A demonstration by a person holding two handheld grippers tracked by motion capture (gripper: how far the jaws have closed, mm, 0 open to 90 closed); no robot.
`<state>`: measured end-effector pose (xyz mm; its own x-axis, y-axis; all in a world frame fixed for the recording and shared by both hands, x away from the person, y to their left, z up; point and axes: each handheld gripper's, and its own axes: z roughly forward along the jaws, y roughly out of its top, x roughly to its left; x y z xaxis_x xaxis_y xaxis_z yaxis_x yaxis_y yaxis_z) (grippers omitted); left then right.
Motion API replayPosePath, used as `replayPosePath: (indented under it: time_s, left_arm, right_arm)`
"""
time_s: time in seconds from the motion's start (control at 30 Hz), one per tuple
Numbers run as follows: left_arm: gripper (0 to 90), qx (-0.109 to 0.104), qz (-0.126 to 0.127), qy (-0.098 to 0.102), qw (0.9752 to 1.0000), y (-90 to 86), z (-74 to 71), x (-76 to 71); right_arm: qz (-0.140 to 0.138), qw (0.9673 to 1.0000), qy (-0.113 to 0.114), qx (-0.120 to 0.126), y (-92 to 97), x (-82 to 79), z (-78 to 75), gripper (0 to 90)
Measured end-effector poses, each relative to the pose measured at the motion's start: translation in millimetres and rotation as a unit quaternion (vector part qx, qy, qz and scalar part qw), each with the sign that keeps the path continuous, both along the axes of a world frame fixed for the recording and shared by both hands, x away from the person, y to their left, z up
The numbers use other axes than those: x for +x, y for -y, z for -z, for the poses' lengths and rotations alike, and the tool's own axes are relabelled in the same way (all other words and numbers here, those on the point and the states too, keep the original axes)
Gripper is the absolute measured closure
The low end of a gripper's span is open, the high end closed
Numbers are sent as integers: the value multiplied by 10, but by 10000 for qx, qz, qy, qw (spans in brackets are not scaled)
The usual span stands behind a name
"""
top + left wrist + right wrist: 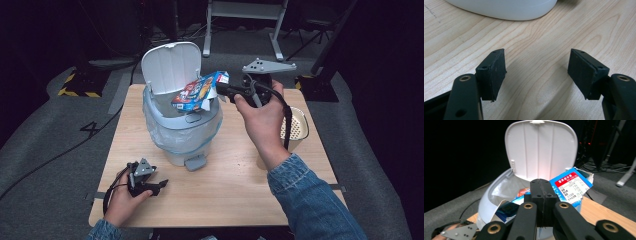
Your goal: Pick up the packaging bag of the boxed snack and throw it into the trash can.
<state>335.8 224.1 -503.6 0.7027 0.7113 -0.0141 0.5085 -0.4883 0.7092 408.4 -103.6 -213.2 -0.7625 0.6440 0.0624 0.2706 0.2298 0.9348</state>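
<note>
A white pedal bin (182, 132) with a clear liner stands at the middle of the wooden table (225, 192), its lid (170, 65) up. A blue and red carton (200, 90) lies tilted across the bin's mouth, partly sticking out. My right gripper (222, 91) is shut, its tips at the carton's right end; in the right gripper view the closed jaws (541, 182) sit in front of the carton (571, 186) with nothing seen between them. My left gripper (162, 185) rests low at the table's front left, open (537, 53) and empty, facing the bin's base (506, 8).
A white perforated cup (295, 127) stands on the table to the right, behind my right forearm. The bin's grey pedal (196, 162) points toward me. Bare wood lies between the left gripper and the bin. A metal desk frame (245, 10) stands on the dark floor beyond.
</note>
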Motion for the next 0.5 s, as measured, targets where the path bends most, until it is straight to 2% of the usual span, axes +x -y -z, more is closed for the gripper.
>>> replayPosePath:
  time_s: [0.1,0.23,0.37,0.5]
  left_arm:
    - [310,-3,-1,4,10000,1,1,-1]
    - [310,-4,1,-1,10000,0,1,0]
    - [310,-5,-2,4,10000,1,1,-1]
    - [310,-2,-1,6,10000,1,1,-1]
  right_arm:
    - [-126,9999,-48,95,-30,-29,-10,900]
    - [-234,9997,10,91,-15,-114,-57,900]
    - [-298,9992,61,244,3,-162,-120,900]
    - [-361,9992,-56,170,-96,-145,-69,900]
